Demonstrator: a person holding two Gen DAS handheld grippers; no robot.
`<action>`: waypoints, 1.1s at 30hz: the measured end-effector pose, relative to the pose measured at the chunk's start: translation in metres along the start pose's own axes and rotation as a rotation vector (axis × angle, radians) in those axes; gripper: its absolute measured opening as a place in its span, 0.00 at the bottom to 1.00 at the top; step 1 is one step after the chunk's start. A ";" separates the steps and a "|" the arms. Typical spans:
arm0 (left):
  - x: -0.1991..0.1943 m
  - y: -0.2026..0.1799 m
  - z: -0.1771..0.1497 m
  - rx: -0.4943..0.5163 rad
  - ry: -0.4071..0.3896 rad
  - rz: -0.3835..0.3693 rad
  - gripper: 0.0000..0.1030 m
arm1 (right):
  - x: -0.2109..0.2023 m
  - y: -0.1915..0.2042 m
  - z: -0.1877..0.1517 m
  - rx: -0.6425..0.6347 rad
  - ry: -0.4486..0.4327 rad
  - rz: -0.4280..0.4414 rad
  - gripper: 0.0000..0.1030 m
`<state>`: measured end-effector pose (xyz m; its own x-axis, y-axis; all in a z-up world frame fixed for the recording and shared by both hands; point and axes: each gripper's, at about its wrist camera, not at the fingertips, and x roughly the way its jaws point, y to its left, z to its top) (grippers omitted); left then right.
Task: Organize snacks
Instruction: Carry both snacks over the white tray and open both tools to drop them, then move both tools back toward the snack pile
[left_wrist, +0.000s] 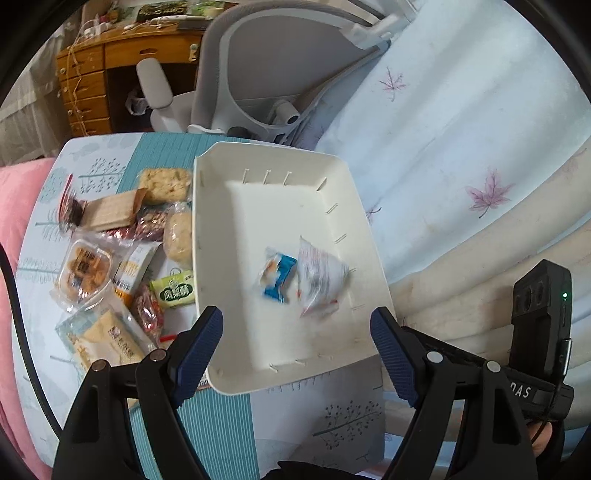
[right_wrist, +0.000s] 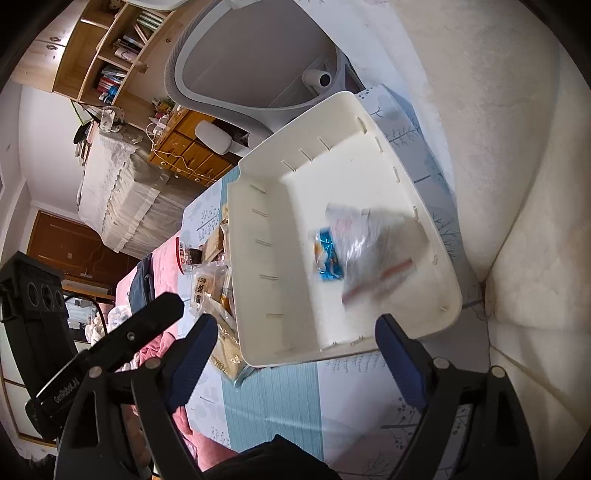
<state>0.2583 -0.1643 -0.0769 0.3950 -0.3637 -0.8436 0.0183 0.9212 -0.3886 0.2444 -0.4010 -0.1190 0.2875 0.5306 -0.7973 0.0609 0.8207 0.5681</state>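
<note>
With both the left gripper (left_wrist: 296, 350) and right gripper (right_wrist: 296, 356) fingers spread and empty, the white tray (left_wrist: 218, 332), overhanging packets near the bed's edge, could be tipped.

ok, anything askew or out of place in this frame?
Mostly no. The white bin sits skewed to the cloth's stripes, its near corner overlapping a snack packet. Inside, the blue packet and clear packet lie loose and motion-blurred, as if just dropped. Both tools are open and empty: left tool, right tool.
</note>
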 end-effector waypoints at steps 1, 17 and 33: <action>-0.002 0.002 -0.002 -0.006 -0.003 0.000 0.79 | 0.000 0.000 -0.001 0.005 0.001 0.000 0.85; -0.086 0.077 -0.054 -0.013 -0.050 -0.008 0.79 | 0.003 0.044 -0.055 0.072 -0.044 -0.011 0.85; -0.139 0.169 -0.087 0.092 0.015 -0.027 0.84 | 0.029 0.119 -0.153 0.139 -0.132 -0.047 0.85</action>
<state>0.1263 0.0301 -0.0572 0.3793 -0.3903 -0.8389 0.1137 0.9195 -0.3763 0.1139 -0.2557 -0.1063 0.4032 0.4528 -0.7952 0.2063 0.8017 0.5611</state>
